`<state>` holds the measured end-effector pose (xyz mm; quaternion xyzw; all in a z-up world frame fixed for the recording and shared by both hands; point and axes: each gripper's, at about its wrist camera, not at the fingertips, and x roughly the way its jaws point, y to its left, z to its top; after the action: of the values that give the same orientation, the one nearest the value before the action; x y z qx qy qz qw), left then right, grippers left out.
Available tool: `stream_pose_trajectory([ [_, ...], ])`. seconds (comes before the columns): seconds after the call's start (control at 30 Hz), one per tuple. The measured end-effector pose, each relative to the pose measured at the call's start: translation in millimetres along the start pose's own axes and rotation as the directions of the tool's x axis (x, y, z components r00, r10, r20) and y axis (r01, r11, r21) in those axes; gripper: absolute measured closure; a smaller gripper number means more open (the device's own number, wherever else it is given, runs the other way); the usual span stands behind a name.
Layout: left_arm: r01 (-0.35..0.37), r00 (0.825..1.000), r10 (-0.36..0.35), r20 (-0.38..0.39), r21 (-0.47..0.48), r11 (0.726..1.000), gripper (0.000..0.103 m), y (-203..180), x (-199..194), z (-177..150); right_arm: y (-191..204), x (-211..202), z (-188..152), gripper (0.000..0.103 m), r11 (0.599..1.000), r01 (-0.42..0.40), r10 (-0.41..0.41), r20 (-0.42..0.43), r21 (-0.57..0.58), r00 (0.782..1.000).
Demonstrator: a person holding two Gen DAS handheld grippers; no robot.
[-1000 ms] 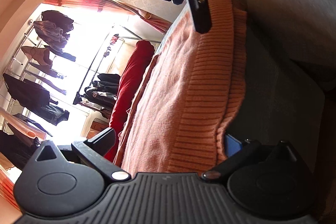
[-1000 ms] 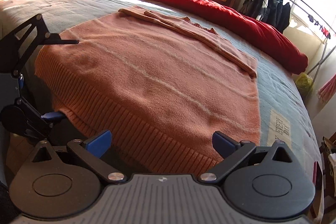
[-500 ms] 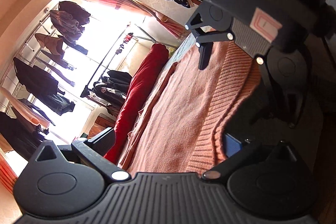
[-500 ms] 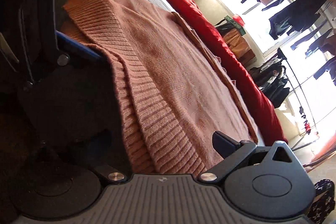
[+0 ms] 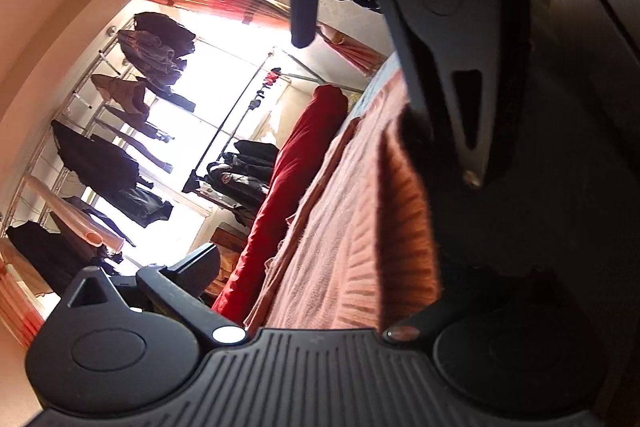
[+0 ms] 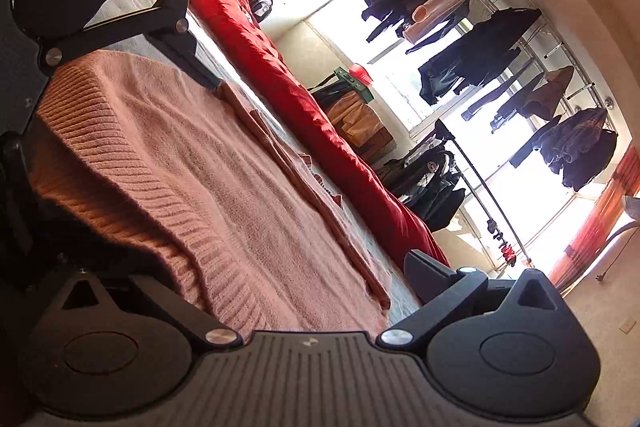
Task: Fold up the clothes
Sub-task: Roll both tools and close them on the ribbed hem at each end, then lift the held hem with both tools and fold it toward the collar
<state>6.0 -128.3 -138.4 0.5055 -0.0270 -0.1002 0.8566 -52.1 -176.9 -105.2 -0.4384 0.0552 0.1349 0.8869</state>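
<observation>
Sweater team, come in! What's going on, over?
Both grippers open, straddling the ribbed hem. Orange sweater flat on the bed, sleeve folded in. Nothing in the way.

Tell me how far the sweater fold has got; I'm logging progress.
Early. One sleeve already lies folded across the sweater. In hand: both grippers, left and right, straddle the ribbed hem, jaws apart. Left: lifting that hem and folding the body over.
</observation>
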Motion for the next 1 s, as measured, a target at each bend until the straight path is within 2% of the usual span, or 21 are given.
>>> stream_pose_trajectory([
  [0.1, -0.053, 0.999, 0.054, 0.006, -0.049, 0.997, 0.0, 15.8, -2.7, -1.2, 8.8, 5.7, -9.3, 0.0, 1.0, -0.012, 0.012, -0.015, -0.018, 1.0],
  [0.23, -0.057, 0.998, 0.057, 0.007, -0.022, 0.998, 0.0, 19.5, -7.8, -0.5, 24.5, 26.2, -37.0, 0.0, 0.989, 0.075, -0.084, -0.072, -0.125, 0.994],
  [0.3, -0.045, 0.999, 0.045, 0.003, -0.013, 0.999, 0.0, 18.1, -9.7, -0.9, 17.0, 20.4, -45.0, 0.0, 0.987, 0.111, -0.119, -0.058, -0.115, 0.991],
  [0.43, 0.021, 0.999, -0.022, -0.044, -0.006, 1.0, 0.0, 8.5, -10.2, -9.3, -9.2, 12.8, -55.9, 0.0, 0.978, 0.188, -0.196, -0.079, -0.093, 0.978],
  [0.53, 0.031, 0.996, -0.029, -0.08, 0.031, 0.999, 0.0, 0.6, -9.8, -18.0, -25.3, 14.9, -68.0, 0.0, 0.978, 0.192, -0.202, -0.132, -0.082, 0.97],
  [0.67, -0.014, 0.996, 0.016, -0.084, 0.029, 0.999, 0.0, 7.4, -14.2, -20.5, -29.2, 21.5, -92.0, 0.0, 0.978, 0.178, -0.196, -0.198, -0.109, 0.96],
  [0.73, -0.01, 0.995, 0.013, -0.098, 0.03, 0.999, 0.0, 9.1, -14.8, -19.9, -31.3, 17.6, -97.0, 0.0, 0.98, 0.18, -0.193, -0.187, -0.087, 0.963],
  [0.9, 0.072, 0.986, -0.054, -0.155, 0.111, 0.991, 0.0, -3.6, -11.4, -22.4, -27.6, 9.0, -91.8, 0.0, 0.987, 0.148, -0.155, -0.153, -0.056, 0.976],
  [1.0, -0.02, 0.991, 0.034, -0.128, 0.112, 0.993, 0.0, 4.3, -13.4, -14.5, -22.3, 3.6, -88.3, 0.0, 0.981, 0.169, -0.178, -0.109, -0.092, 0.978],
])
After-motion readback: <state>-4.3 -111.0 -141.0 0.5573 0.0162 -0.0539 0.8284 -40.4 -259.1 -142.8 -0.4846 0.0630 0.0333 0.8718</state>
